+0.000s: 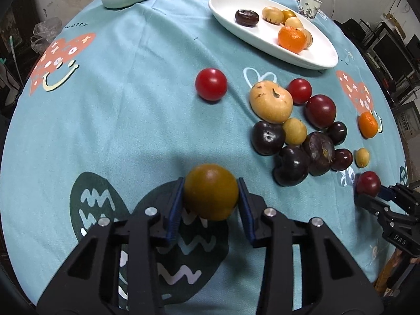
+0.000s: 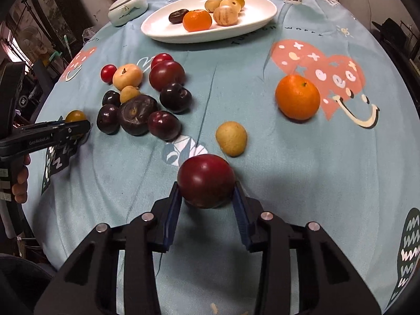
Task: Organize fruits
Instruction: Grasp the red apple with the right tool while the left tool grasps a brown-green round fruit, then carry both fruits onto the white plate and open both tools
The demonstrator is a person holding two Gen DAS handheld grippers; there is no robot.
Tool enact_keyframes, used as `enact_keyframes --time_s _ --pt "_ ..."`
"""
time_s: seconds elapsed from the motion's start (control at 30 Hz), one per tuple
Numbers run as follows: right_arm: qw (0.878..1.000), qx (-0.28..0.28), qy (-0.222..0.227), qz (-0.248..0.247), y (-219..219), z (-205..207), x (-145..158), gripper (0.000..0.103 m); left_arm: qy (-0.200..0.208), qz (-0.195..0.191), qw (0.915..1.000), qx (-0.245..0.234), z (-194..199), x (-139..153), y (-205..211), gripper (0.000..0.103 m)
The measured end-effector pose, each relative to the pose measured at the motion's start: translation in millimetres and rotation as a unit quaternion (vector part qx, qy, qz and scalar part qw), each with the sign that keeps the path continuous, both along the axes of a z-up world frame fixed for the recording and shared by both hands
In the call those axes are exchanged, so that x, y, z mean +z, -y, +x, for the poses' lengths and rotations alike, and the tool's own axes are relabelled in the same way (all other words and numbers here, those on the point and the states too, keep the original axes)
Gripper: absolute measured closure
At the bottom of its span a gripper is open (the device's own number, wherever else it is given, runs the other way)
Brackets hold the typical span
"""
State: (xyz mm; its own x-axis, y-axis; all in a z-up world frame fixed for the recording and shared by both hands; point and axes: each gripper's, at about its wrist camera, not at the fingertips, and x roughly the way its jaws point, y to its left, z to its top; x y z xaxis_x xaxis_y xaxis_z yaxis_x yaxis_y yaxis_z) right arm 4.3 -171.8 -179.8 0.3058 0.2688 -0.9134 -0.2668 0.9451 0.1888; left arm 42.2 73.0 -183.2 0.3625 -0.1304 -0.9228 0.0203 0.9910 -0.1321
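Two labels read: "GenRobot.AI" on left hand-held gripper (image 2: 78,127); "DAS" on right hand-held gripper (image 1: 367,197).

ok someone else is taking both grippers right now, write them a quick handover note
Left gripper: shut on the yellow-brown fruit, near the table's front edge.
Right gripper: shut on the dark red plum, low over the cloth.
White oval plate at the far side: already holds six fruits, including an orange and a dark plum.
Left to do: both held fruits, then the loose pile of plums and tomatoes, the lone red tomato, a small yellow fruit and an orange on the cloth.
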Motion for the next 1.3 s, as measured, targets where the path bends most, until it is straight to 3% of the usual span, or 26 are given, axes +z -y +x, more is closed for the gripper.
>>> enact_keyframes --time_s 0.13,0.47,0.77,1.3 --pt "1.000 -0.001 0.001 0.013 0.8 -6.2 4.7 0.064 0.002 0.000 1.0000 -0.002 -8.9 6.3 3.8 0.064" --pt "0.999 0.023 0.003 0.026 -8.6 -15.3 11.1 0.064 0.060 0.038 0.9941 -0.081 -35.5 52.8 60.9 0.064" --pt "0.999 0.036 -0.005 0.036 -13.9 -13.0 7.2 0.064 0.070 0.049 0.9899 -0.113 -25.1 69.3 85.9 0.064" --pt "0.996 0.064 -0.025 0.050 -26.4 6.7 2.2 0.064 0.032 0.042 0.9918 -0.116 4.0 46.4 87.9 0.064"
